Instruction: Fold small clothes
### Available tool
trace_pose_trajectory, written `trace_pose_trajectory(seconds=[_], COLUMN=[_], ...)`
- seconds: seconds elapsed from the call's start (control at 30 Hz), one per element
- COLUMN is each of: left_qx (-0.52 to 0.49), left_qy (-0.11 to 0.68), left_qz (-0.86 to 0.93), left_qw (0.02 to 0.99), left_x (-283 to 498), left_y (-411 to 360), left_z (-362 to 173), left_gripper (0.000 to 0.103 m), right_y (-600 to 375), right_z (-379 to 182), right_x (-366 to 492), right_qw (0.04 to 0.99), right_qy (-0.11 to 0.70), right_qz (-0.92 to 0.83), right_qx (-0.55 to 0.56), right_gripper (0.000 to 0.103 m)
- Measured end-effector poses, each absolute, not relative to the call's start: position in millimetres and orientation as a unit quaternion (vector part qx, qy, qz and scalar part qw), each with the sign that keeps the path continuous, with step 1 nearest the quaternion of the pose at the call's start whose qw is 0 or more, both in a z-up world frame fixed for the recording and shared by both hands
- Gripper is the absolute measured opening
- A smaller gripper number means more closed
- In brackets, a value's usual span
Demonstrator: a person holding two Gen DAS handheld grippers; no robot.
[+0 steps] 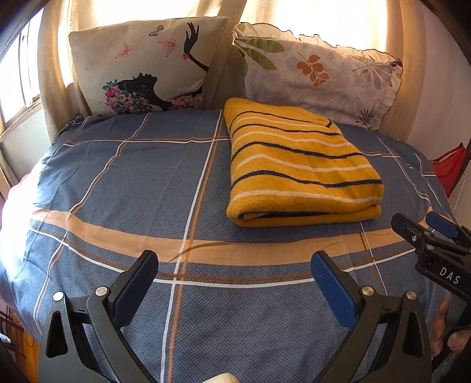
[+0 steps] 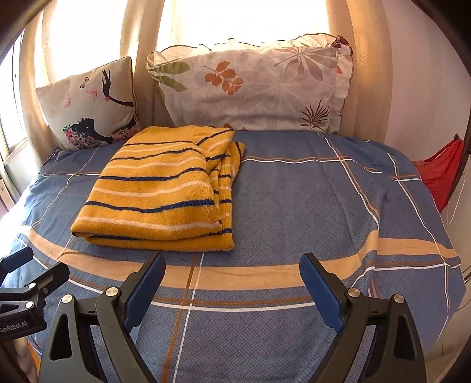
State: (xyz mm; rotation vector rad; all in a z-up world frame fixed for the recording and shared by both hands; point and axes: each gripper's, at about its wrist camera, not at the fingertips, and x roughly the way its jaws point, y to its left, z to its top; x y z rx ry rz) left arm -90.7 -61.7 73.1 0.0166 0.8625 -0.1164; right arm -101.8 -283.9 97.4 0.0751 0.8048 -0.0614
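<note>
1. A folded yellow towel (image 1: pixel 300 165) with white and dark blue stripes is seen lying flat on the bed (image 1: pixel 147 182), right of centre in the left wrist view and left of centre in the right wrist view.
2. The towel's folded edge is turned toward the cameras; in the right wrist view its layers are seen stepped and slightly uneven along the right side.
3. The left gripper (image 1: pixel 235 282) is shown at the bottom of its own view, jaws spread wide with nothing between them, over bare bedsheet below the towel.
4. The right gripper (image 2: pixel 232 282) is shown at the bottom of its own view, likewise spread wide and holding nothing, just below the towel's near edge and apart from it.
5. Each gripper is also caught in the other's view: the right one at the lower right edge, the left one at the lower left edge.
6. The sheet is blue with white, tan and brown lines.
7. Two pillows are propped at the top of the frame: a cushion (image 1: pixel 141 64) printed with a black silhouette and butterflies, and a leaf-print pillow (image 1: pixel 318 73) with a frilled edge, which the towel's far end nearly reaches.
8. Bright curtains (image 2: pixel 235 20) are seen behind the pillows, and a red cloth (image 2: pixel 441 173) at the right edge.
</note>
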Motion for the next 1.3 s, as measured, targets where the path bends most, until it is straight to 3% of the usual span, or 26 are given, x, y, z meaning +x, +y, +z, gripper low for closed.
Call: trace_pose_trajectory(seconds=[0.6,1.3], left_qx=[-0.021,-0.020], left_qy=[0.473,0.477], left_qz=[-0.065,-0.073], left_qw=[0.878,0.876], left_x=[-63.1,-25.4], left_y=[-55.1,-55.7], left_z=[43.6,46.7], left_gripper=[0.103,0.103], right_y=[-279.3,-281.9], right_z=[76.2,78.1], right_x=[-74.6,-55.7], right_qw=[0.910,0.914], right_qy=[0.413,0.403], right_qz=[-0.018,-0.007], right_qx=[0.038,0.047], right_gripper=[0.095,0.095])
